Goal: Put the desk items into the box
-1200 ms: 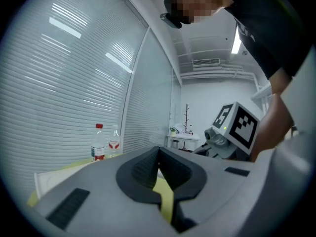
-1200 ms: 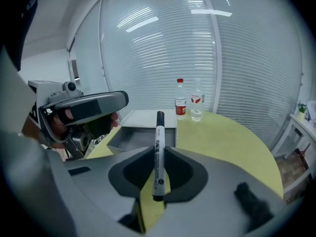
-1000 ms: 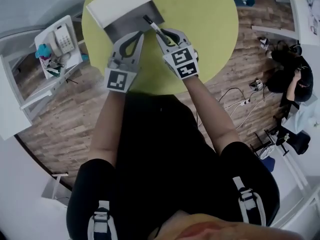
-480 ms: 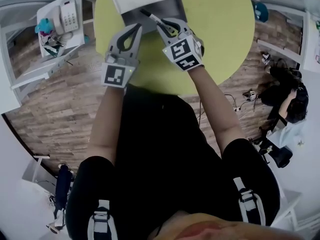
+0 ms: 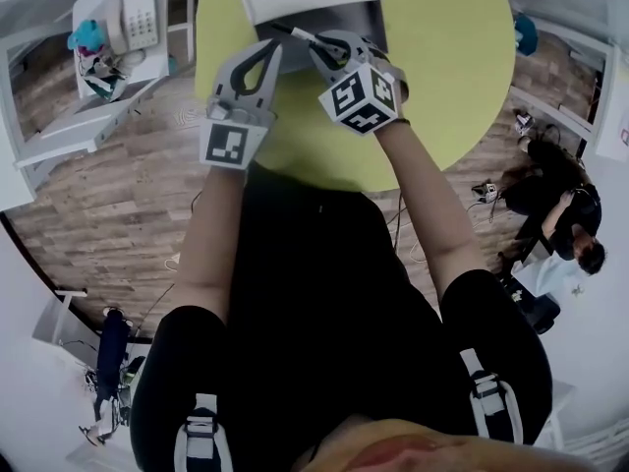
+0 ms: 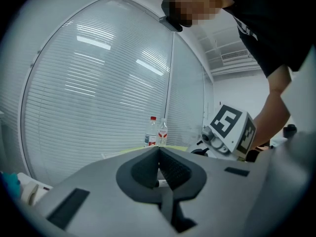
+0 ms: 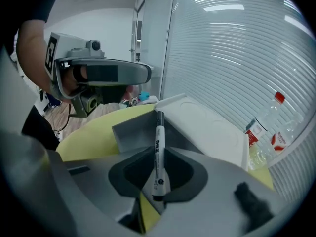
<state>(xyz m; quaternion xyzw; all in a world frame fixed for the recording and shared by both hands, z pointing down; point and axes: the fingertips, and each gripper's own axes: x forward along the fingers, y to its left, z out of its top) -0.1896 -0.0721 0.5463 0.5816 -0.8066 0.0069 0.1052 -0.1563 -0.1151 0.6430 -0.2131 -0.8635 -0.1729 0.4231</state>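
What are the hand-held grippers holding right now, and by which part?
The right hand-held gripper clamps a white marker near one end, the rest sticking out ahead. The left hand-held gripper, jaws together, holds nothing.

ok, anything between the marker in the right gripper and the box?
Nothing visible. The marker, clamped in the right gripper, points straight at the open grey box. Its white lid lies folded back behind the opening. The left gripper sits to the side, out of the path.
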